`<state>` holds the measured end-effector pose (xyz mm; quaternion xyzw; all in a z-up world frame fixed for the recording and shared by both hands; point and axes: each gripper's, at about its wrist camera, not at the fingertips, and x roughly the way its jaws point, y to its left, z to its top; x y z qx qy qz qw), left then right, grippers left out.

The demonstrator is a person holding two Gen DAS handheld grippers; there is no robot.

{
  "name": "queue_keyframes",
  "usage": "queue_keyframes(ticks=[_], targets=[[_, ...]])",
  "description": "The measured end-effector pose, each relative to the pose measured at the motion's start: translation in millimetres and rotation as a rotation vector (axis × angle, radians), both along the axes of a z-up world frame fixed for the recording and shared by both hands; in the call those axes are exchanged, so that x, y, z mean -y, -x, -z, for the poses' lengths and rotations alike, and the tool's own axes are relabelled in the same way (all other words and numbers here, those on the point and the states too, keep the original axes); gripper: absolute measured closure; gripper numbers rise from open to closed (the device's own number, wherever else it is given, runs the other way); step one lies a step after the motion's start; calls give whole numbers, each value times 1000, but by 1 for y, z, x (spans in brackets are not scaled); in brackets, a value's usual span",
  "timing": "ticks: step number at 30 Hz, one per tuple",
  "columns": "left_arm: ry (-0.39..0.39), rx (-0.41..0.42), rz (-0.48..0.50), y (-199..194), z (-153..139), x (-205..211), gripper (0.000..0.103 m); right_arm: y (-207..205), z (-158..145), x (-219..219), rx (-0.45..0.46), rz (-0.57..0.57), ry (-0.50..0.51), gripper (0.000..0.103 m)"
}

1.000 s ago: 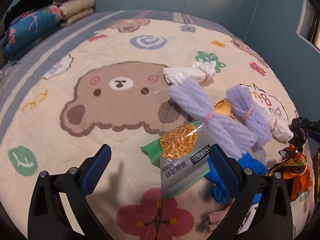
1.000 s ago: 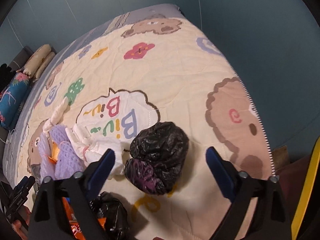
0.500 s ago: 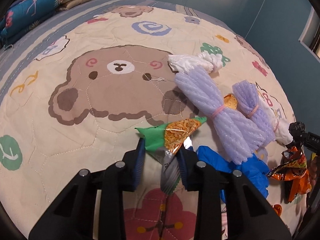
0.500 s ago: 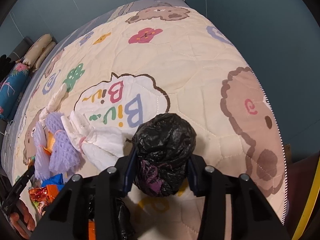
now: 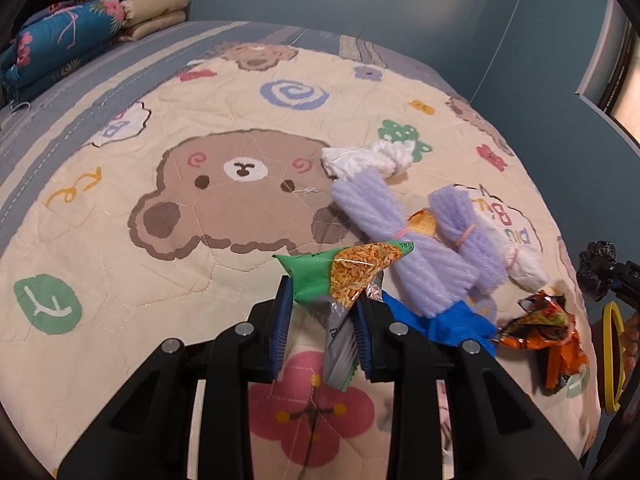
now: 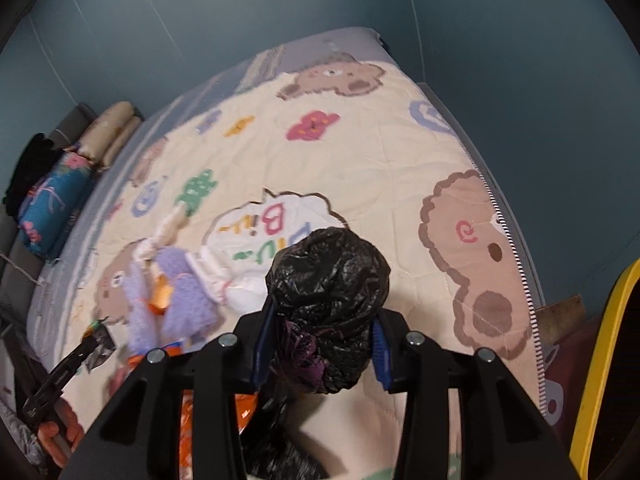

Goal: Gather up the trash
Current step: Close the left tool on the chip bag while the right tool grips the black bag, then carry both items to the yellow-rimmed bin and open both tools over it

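Both grippers have just closed, left gripper (image 5: pixel 323 322) pinching a snack wrapper (image 5: pixel 348 276), right gripper (image 6: pixel 320 344) a crumpled black bag (image 6: pixel 328 300); next, carry both to a bin.

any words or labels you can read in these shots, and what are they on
"Biu~ Biu" on the white speech bubble printed on the quilt, clearest in the right wrist view.
Print on the green and grey snack packet in the left tongs: too crumpled and small to read.
Print on the orange wrapper: unreadable.
Loose letters elsewhere on the quilt form no readable word.

Wrapper (image 5: pixel 352 276) between tongs (image 5: pixel 323 322), over quilt (image 5: pixel 120 240)
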<state>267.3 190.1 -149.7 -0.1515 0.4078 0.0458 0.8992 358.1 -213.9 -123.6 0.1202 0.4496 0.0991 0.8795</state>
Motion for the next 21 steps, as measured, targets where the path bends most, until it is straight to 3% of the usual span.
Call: queue_keyframes(ticks=[11,21], targets=[[-20,52,84,23,-34,40,75,60,-34,18,65,-61,-37,65],[-19,91,221,27,-63,113,75,99,-46,65,100,-23,-55,65]])
